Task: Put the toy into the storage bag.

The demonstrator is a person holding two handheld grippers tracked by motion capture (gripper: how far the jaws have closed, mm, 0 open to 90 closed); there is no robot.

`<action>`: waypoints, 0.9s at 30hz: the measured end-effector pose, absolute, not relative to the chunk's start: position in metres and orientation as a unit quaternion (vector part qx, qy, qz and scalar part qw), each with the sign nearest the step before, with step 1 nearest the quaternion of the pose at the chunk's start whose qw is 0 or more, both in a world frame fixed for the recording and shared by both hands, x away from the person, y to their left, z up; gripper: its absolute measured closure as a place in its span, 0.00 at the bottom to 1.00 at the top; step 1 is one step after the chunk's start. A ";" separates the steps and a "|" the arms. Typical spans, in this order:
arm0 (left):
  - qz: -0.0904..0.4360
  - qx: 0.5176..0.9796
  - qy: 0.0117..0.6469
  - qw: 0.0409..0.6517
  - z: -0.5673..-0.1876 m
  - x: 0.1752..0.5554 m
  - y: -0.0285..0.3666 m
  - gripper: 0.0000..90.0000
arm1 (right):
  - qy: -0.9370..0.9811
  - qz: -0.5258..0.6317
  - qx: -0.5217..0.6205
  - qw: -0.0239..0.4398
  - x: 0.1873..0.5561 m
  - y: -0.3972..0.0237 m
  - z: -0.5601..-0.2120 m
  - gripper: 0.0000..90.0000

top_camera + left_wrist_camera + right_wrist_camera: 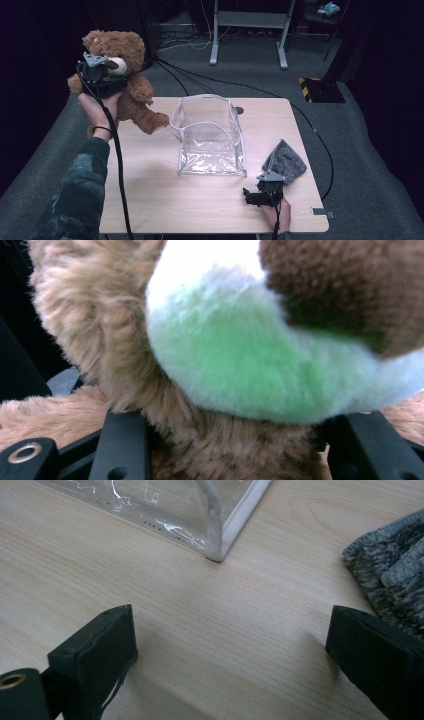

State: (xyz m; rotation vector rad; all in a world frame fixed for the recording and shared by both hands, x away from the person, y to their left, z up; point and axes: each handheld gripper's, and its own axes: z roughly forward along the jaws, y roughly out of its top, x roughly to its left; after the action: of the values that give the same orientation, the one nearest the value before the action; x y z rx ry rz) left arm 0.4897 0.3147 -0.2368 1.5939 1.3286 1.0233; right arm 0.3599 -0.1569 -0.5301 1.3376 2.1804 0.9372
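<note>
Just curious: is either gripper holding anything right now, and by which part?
The left gripper holds the teddy bear by its neck, under the muzzle. The right gripper is open, holding nothing.

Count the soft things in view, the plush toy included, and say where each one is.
2. The teddy bear is held up in the left gripper, off the table's far left corner. The grey cloth lies on the table near the right gripper.

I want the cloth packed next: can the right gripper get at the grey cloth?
Probably yes: the right gripper rests open on the table, the cloth lies just beside it, and nothing lies between them.
</note>
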 end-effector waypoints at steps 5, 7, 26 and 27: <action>0.413 0.623 0.524 0.408 -0.224 0.492 0.312 0.53 | 0.783 0.337 0.480 0.207 0.360 -0.157 -0.530 0.06; 0.417 0.623 0.520 0.410 -0.219 0.493 0.311 0.53 | 0.783 0.337 0.480 0.207 0.360 -0.157 -0.530 0.06; 0.419 0.627 0.492 0.435 -0.194 0.501 0.276 0.53 | 0.786 0.335 0.476 0.208 0.360 -0.157 -0.530 0.07; 0.418 0.628 0.491 0.436 -0.194 0.502 0.274 0.53 | 0.786 0.336 0.476 0.208 0.360 -0.157 -0.530 0.07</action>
State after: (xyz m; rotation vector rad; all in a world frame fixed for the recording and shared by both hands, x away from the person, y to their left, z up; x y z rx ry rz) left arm 0.5018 0.2739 -0.1938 1.5622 1.2225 1.0400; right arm 0.3598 -0.1573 -0.5300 1.3249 2.1870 0.9338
